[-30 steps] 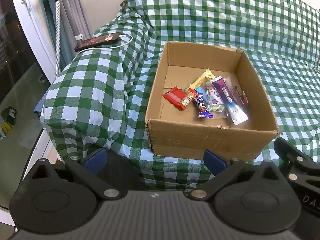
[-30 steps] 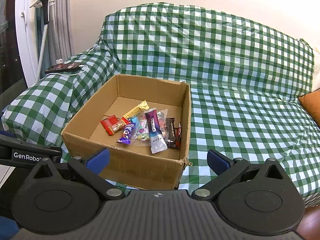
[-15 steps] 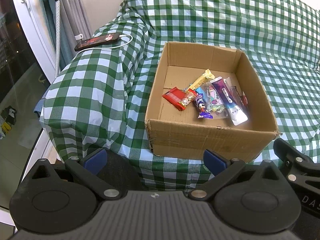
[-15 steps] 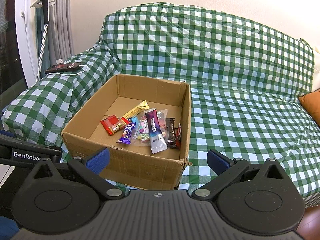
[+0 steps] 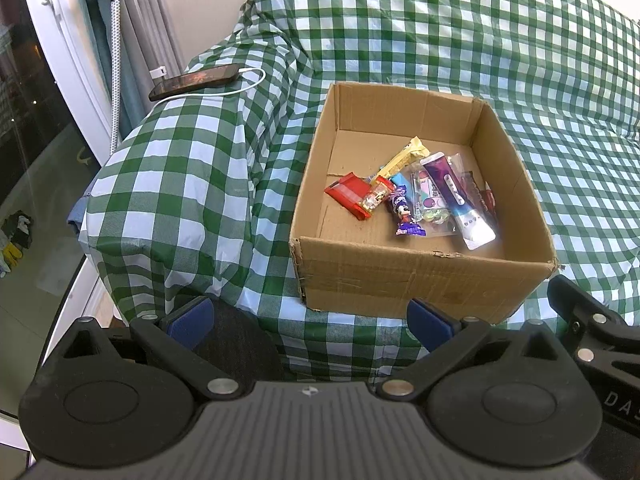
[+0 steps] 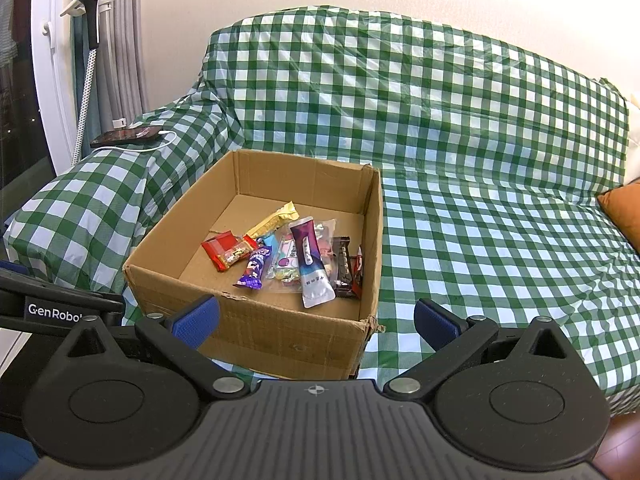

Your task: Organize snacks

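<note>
Snacks (image 6: 294,258) piled in cardboard box (image 5: 420,280) on checked sofa.
Your left gripper (image 5: 310,318) & right gripper (image 6: 316,318): both spread wide, empty, hovering short of box.

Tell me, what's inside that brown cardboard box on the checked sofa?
The brown cardboard box holds loose snacks: a red wrapper, yellow bar, purple pouch and dark chocolate bar. Clear packets lie partly hidden beneath the pouch.

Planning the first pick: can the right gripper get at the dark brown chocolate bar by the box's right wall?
Probably yes. The right gripper is open and empty, and the cardboard box has no lid. The dark brown chocolate bar lies exposed, but the wall and a red packet crowd its right side.
</note>
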